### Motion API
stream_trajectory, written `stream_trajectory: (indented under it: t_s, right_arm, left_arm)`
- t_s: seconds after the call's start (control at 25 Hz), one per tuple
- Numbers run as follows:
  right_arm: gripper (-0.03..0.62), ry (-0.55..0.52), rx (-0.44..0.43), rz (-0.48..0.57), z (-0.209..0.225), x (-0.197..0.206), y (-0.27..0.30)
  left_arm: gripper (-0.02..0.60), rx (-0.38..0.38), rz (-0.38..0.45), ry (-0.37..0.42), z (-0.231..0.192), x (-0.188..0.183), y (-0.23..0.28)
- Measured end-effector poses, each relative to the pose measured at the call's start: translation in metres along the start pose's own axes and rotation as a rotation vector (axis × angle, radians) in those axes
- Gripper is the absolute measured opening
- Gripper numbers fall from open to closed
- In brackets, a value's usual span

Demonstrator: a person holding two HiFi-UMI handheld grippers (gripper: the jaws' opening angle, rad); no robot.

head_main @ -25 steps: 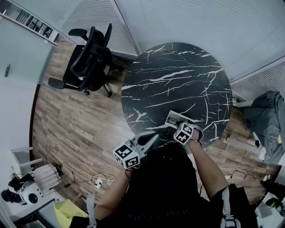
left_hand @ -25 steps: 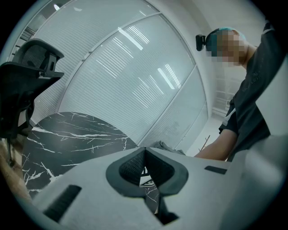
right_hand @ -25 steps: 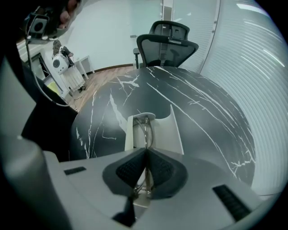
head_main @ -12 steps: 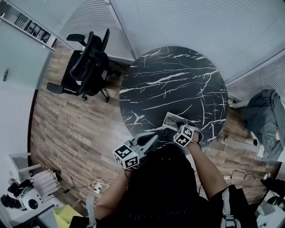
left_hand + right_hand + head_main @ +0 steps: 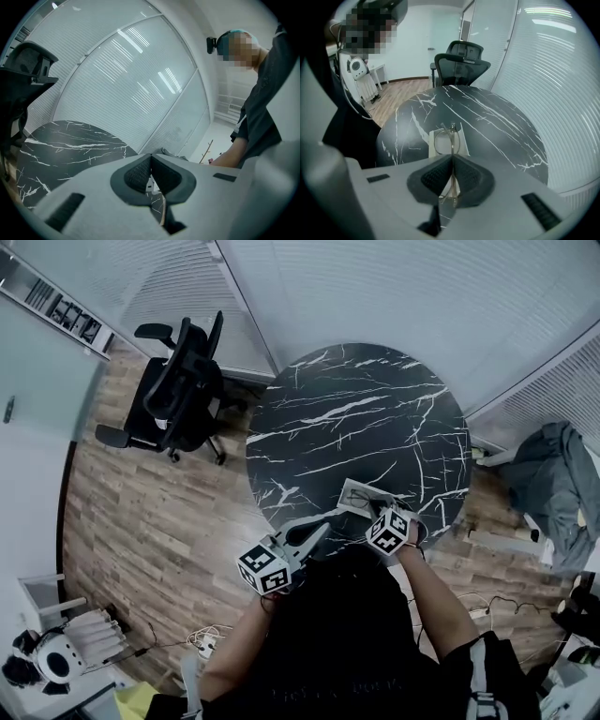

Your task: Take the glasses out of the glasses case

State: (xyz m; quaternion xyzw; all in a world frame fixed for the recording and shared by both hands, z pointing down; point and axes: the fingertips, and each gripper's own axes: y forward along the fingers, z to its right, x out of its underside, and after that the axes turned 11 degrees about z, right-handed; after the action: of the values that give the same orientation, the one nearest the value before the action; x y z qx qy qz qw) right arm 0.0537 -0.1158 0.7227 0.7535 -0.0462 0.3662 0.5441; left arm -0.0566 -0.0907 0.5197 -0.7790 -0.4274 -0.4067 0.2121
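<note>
Your head camera is looking steeply down from high over the round table, office chair sitting at ten o'clock. Your left gripper camera is skimming low past the table's edge toward the blinds. Your right gripper camera is facing close across that same tabletop, chair at twelve o'clock. All three are sharing the table.

A round black table veined white like marble stands on a brown wood-plank floor. A black wheeled office chair sits near its left edge. White slatted blinds cover the glazed walls behind. A grey cloth heap lies at the right, and white cables trail across the planks.
</note>
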Motion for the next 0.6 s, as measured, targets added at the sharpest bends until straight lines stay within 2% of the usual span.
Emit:
stream_trajectory:
  t_s: [0.6]
  right_arm:
    - [0.032, 0.052, 0.044, 0.118, 0.004, -0.026, -0.048]
  left_arm:
    - [0.018, 0.019, -0.015, 0.006, 0.005, 0.003, 0.008]
